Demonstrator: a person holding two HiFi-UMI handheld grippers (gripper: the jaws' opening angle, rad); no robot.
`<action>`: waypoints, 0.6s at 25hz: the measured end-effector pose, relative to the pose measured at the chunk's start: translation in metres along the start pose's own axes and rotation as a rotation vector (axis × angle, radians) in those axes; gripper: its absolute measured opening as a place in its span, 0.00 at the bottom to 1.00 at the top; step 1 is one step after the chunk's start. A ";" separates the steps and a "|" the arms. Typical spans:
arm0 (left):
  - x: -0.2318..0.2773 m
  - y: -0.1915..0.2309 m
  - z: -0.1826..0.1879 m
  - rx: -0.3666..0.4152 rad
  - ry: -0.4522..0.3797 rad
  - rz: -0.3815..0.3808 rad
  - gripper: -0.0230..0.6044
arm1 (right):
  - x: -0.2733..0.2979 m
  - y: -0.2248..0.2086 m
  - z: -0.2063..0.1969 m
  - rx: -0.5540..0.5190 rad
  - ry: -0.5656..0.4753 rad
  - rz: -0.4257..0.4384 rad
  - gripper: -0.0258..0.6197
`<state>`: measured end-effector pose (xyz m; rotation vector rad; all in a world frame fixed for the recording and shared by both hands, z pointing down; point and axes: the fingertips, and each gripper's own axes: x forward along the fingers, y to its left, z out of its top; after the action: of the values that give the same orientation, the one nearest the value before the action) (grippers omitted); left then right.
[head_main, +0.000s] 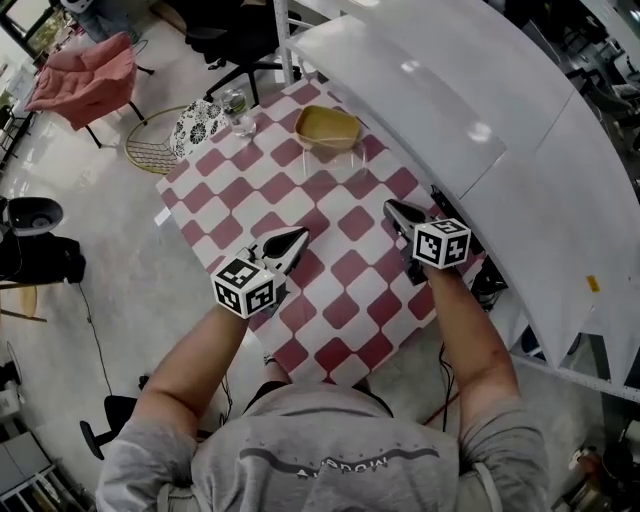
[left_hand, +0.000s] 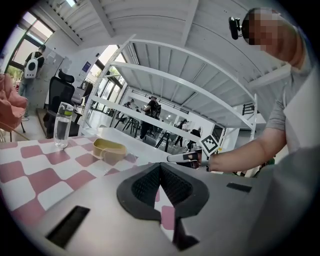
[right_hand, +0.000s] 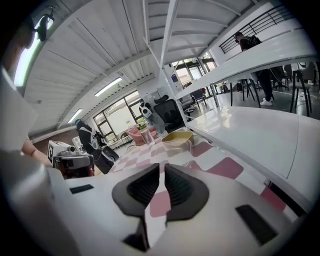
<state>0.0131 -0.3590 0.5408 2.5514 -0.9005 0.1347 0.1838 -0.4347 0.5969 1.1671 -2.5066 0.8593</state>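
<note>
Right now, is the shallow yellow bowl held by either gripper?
No: the shallow yellow bowl sits on the checked tablecloth, well ahead of the left gripper and right gripper.

Yellow bowl (head_main: 327, 127) and clear bottle (head_main: 238, 110) set on the red-and-white checked table (head_main: 330, 300)
The bowl (shallow, with rounded corners) is seen upright and empty near the table's far edge. The capped bottle is stood upright to its left, apart from it, at the far corner.

Both forearms are reaching forward, well apart. The left gripper (head_main: 291, 240) is holding its fingers together, empty; the right gripper (head_main: 394, 209) is holding its fingers nearly touching, empty.
</note>
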 end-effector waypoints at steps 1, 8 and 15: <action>0.003 0.004 0.000 -0.003 -0.001 0.000 0.06 | 0.006 -0.004 0.003 -0.004 0.005 0.001 0.10; 0.023 0.028 -0.001 -0.005 -0.009 -0.009 0.06 | 0.047 -0.027 0.017 -0.006 0.043 0.026 0.18; 0.042 0.047 -0.002 -0.004 -0.006 -0.025 0.06 | 0.091 -0.050 0.035 0.046 0.086 0.075 0.30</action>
<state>0.0167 -0.4150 0.5697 2.5600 -0.8707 0.1178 0.1632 -0.5369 0.6299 1.0322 -2.4869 0.9705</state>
